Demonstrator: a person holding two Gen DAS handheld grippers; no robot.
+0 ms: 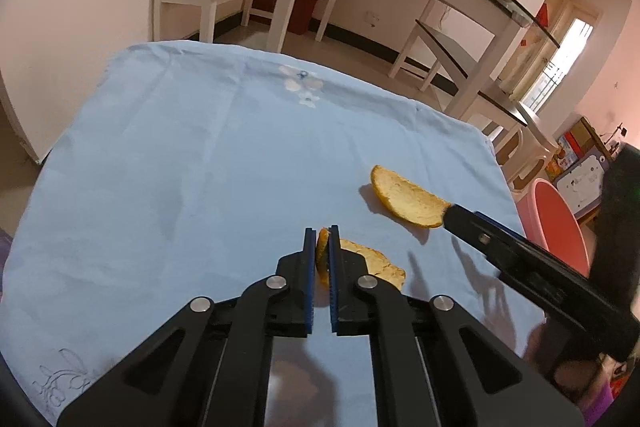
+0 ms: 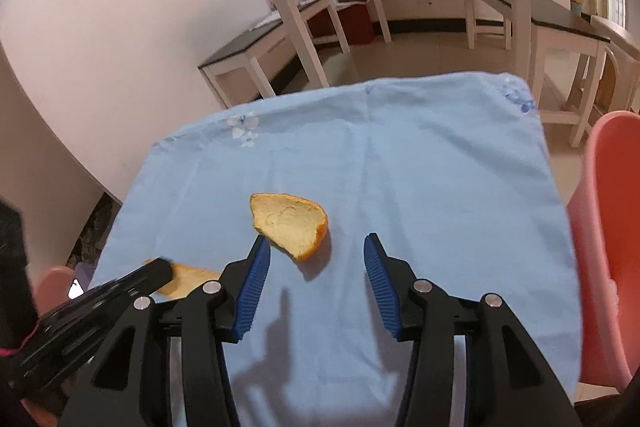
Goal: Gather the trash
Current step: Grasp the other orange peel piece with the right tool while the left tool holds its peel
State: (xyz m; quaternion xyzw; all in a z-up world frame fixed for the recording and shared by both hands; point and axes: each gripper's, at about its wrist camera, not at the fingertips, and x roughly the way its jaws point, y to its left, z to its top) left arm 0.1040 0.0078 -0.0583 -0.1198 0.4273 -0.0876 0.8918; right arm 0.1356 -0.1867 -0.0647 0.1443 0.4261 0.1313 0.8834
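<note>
Now near peel pinched between left fingers

We look down steeply from both wrists, close over the light-blue cloth-covered table, facing the room's white desks; both views share the curved orange peel piece.

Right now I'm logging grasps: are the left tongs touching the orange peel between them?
Touching. The left wrist view shows the left tongs closed, both blue pads pressed against the near orange peel with its edge pinched upright between them.
</note>
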